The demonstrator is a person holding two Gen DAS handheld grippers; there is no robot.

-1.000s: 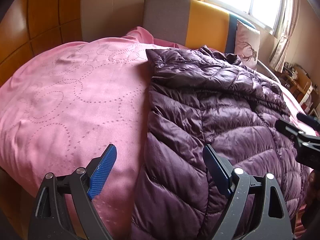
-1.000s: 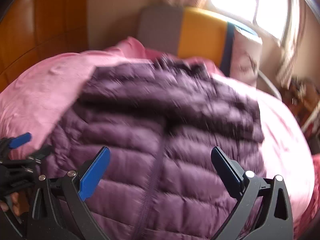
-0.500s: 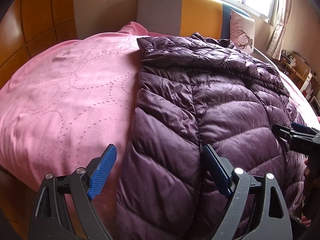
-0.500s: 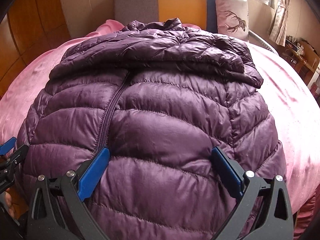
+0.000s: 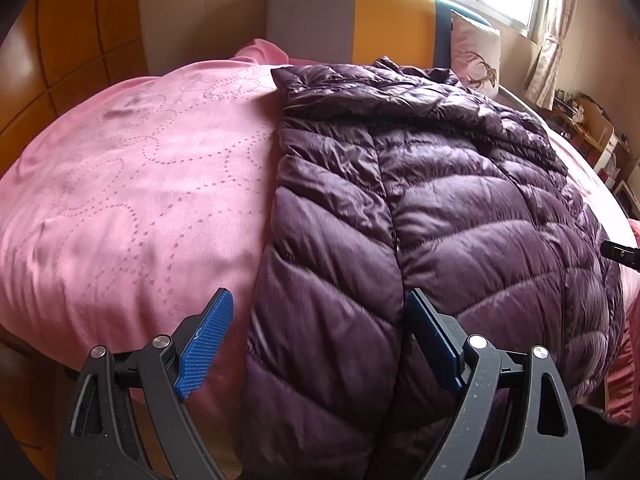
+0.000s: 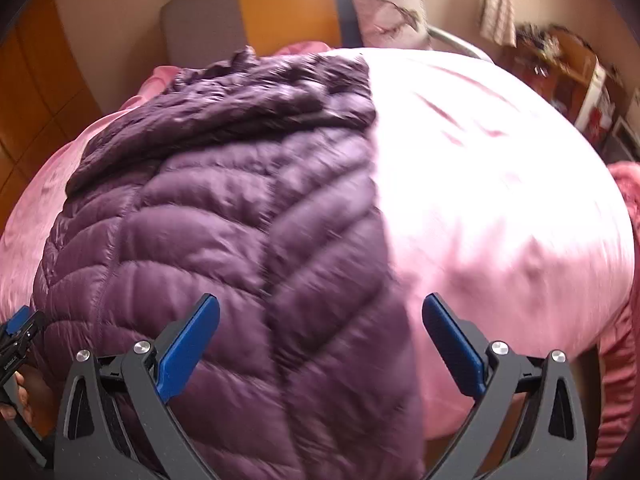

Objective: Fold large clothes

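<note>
A dark purple quilted down jacket [image 5: 440, 208] lies flat on a pink bed cover [image 5: 132, 184], zip closed, its collar end toward the headboard. My left gripper [image 5: 320, 328] is open and empty above the jacket's near left edge. My right gripper [image 6: 320, 332] is open and empty above the jacket's [image 6: 224, 232] near right edge, with pink cover [image 6: 500, 184] to its right. The tip of the right gripper shows at the right edge of the left wrist view [image 5: 622, 254]. The left gripper shows at the left edge of the right wrist view [image 6: 18, 340].
A grey, orange and blue headboard [image 5: 360, 20] stands at the far end with a deer-print pillow [image 5: 476, 52]. Wooden wall panels [image 5: 60, 48] are at the left. A cluttered shelf [image 6: 560, 68] and a window with curtains [image 5: 556, 20] are at the right.
My right gripper has swung to the right, from over the jacket's middle to its right edge. My left gripper has shifted slightly. Both stay open.
</note>
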